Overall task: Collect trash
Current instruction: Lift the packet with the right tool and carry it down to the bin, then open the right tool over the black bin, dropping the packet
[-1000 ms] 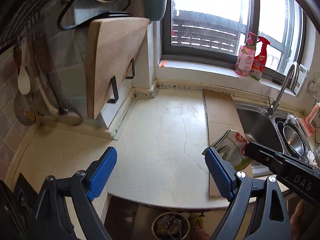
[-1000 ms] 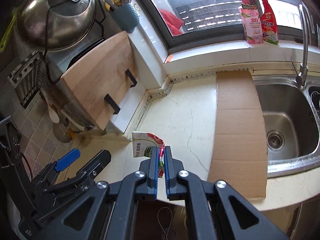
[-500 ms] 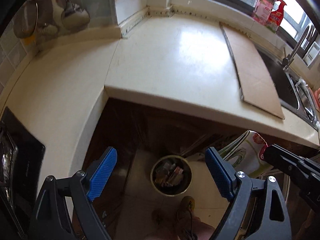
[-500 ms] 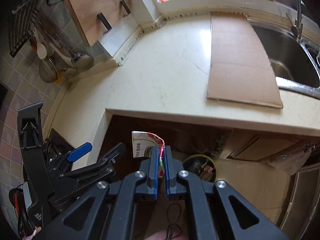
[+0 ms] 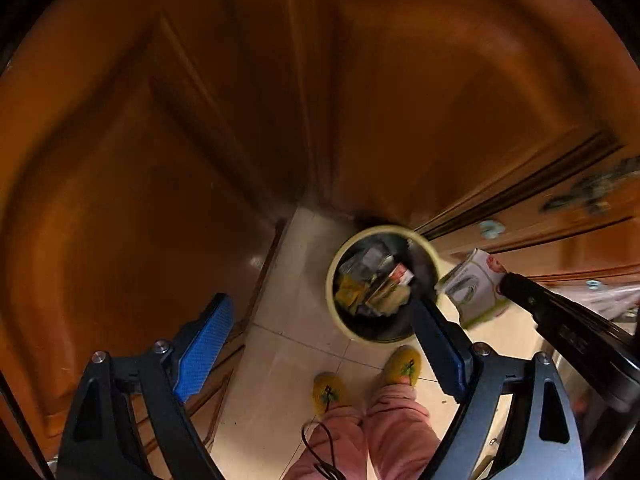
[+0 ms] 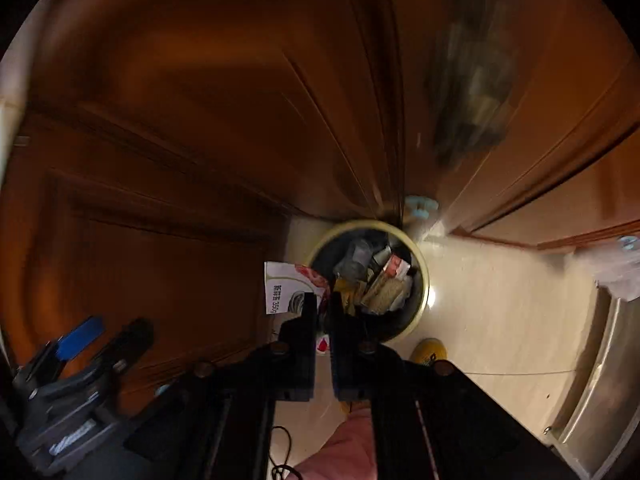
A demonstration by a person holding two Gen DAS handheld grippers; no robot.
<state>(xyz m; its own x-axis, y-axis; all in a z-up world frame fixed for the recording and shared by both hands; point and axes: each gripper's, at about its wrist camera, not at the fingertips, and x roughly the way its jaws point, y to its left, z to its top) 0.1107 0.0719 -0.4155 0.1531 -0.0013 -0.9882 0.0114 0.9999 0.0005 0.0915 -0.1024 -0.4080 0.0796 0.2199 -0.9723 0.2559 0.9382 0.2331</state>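
Fingers of my right gripper (image 6: 322, 312) sit low in the centre of the right wrist view, nearly pressed together on a white food packet (image 6: 282, 288), and the jaws are opening, I judge to let it drop. The packet hangs just at the near-left rim of the trash bin (image 6: 424, 280), not clearly over the mouth, so it may land outside. My left gripper (image 5: 320, 332) is spread wide and empty at the bottom of its own view, simply riding along. Between its fingers I see pink trousers (image 5: 372, 420) and yellow slippers (image 5: 402, 364) on pale floor tiles (image 5: 288, 340). Beyond, mid-frame, the bin is already full of wrappers; brown cabinet doors (image 5: 180, 140) blur above.
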